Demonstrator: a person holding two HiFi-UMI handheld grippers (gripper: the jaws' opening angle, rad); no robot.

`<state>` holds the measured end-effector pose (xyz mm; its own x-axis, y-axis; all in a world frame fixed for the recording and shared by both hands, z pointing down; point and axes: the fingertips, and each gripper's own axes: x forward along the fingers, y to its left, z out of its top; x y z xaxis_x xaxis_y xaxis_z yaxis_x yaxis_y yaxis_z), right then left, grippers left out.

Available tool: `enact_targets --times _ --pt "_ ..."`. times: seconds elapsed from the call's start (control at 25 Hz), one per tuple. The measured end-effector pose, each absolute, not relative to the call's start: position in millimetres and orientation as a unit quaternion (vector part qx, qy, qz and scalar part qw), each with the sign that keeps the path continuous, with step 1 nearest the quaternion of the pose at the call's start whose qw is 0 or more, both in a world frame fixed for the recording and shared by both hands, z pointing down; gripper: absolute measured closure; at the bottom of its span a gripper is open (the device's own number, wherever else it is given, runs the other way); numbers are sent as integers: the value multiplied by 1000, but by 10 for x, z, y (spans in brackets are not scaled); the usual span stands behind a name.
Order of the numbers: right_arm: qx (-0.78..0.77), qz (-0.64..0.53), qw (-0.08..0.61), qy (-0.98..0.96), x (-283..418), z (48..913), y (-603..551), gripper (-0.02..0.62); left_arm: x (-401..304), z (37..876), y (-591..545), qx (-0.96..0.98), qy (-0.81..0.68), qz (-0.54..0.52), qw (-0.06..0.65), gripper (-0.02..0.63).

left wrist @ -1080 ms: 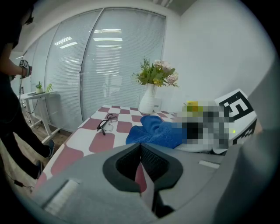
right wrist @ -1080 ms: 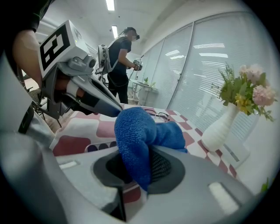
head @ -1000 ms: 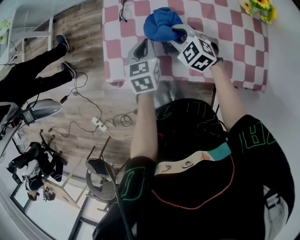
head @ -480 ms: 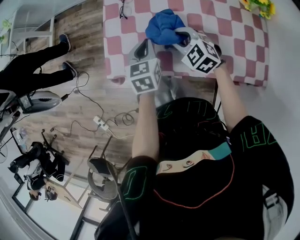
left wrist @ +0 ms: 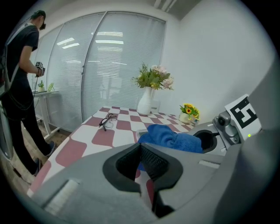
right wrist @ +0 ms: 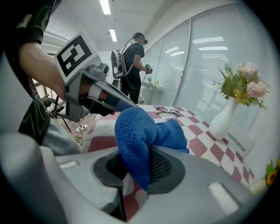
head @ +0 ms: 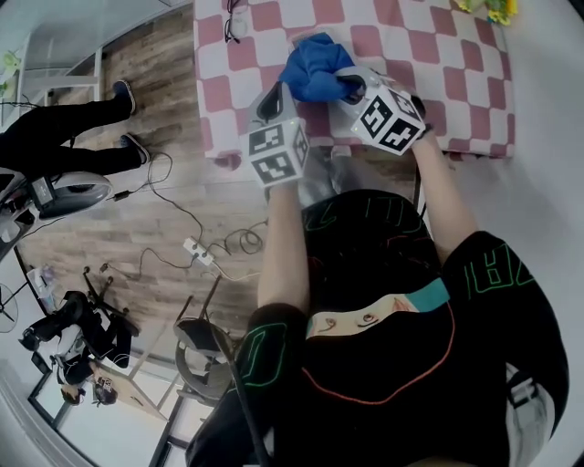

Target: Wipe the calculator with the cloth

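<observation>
A blue cloth (head: 315, 66) is bunched above the checkered table (head: 438, 55), near its front edge. My right gripper (head: 345, 84) is shut on a fold of it, and the cloth (right wrist: 138, 135) hangs over the jaws in the right gripper view. A pale flat edge, probably the calculator (left wrist: 142, 131), shows just under the cloth (left wrist: 173, 139); the rest of it is hidden. My left gripper (head: 274, 98) is just left of the cloth, near the table edge. Its jaws (left wrist: 142, 164) are shut with nothing between them.
A pair of glasses (head: 235, 18) lies at the table's far left. A white vase of flowers (left wrist: 145, 103) and a small pot of yellow flowers (left wrist: 189, 114) stand at the back. A person (left wrist: 17, 78) stands left of the table, and cables (head: 196, 246) lie on the floor.
The head camera has shifted a little. The right gripper still holds the cloth over the same spot, and the left gripper stays beside it.
</observation>
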<state>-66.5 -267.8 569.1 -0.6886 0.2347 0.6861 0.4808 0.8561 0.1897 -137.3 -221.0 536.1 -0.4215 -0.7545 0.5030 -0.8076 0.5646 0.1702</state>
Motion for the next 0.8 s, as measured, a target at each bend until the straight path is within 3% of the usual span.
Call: enact_targets --times 0.56,0.8 --pt "-289 -97 366 -879 -320 5662 -2394 497 -1374 5159 -2426 484 -838 41 249 595" --pt "-304 -58 337 -889 -268 5451 -2409 497 -1410 5013 -2502 490 -840 37 232 595"
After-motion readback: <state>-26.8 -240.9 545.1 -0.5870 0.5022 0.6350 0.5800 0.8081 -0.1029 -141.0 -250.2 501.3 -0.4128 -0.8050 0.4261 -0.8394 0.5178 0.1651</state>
